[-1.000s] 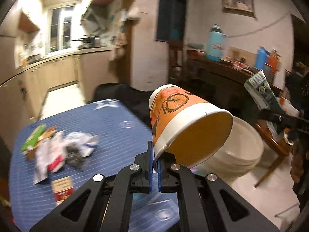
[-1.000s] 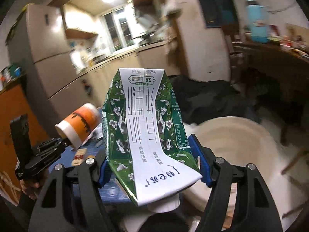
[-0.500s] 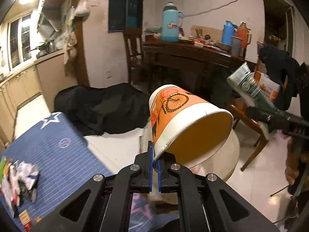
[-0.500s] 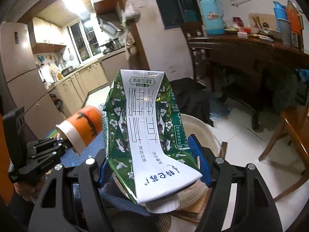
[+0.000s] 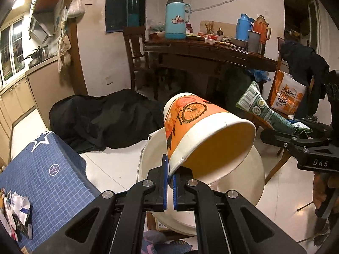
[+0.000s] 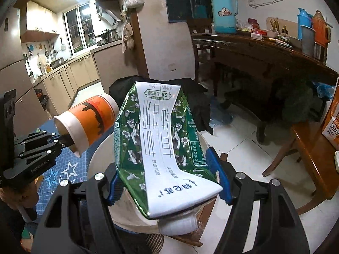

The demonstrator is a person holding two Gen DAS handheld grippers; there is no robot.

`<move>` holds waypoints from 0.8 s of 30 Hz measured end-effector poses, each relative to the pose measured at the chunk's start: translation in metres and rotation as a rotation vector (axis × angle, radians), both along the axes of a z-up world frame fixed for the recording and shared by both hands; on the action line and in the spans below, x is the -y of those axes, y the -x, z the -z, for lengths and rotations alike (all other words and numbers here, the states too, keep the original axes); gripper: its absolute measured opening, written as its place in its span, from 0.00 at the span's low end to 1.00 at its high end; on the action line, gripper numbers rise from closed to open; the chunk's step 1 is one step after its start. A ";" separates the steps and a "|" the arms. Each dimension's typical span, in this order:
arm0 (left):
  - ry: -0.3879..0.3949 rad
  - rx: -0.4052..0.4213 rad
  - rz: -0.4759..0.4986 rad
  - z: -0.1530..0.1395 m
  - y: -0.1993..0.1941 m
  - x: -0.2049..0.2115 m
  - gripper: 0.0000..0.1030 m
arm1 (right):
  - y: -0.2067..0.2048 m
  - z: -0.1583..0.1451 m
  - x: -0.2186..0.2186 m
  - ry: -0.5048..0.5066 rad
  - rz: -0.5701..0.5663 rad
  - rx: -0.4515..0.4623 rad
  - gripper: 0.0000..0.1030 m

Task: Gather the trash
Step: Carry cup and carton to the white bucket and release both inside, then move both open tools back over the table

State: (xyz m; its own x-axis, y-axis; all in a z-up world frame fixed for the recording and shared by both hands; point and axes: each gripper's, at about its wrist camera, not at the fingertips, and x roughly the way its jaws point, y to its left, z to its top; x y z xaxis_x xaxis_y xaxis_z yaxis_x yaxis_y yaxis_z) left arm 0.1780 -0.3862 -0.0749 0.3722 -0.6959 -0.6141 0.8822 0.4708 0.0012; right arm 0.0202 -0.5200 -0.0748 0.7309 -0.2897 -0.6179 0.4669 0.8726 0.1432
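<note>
My left gripper (image 5: 168,165) is shut on the rim of an orange paper cup (image 5: 203,131) with a bicycle print, held tilted with its mouth toward me. Below the cup stands a cream bucket (image 5: 257,175). My right gripper (image 6: 167,180) is shut on a flattened green and white milk carton (image 6: 156,144), its blue pads pressing both sides. That carton (image 5: 262,110) shows at the right in the left wrist view, and the cup (image 6: 91,120) at the left in the right wrist view. The bucket (image 6: 96,165) lies under the carton.
A blue checked table (image 5: 50,175) with crumpled wrappers (image 5: 17,213) sits at lower left. A black cloth heap (image 5: 101,120) lies on the white tiled floor. A dark wooden table (image 5: 211,53) bears flasks, with wooden chairs (image 6: 309,152) to the right.
Both grippers have swung away from the blue table toward the bucket, carrying the cup and the carton. The littered tabletop has slid to the lower left edge of the left wrist view.
</note>
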 end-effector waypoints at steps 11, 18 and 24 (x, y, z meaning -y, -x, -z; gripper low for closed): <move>-0.028 -0.003 0.004 0.008 -0.007 0.007 0.05 | -0.013 -0.003 0.011 -0.035 -0.014 0.022 0.65; -0.029 0.002 -0.012 0.009 -0.015 0.011 0.26 | -0.014 -0.005 0.022 -0.078 -0.016 0.060 0.85; -0.020 -0.003 -0.035 0.005 -0.019 0.003 0.26 | -0.007 -0.006 0.020 -0.075 -0.019 0.064 0.85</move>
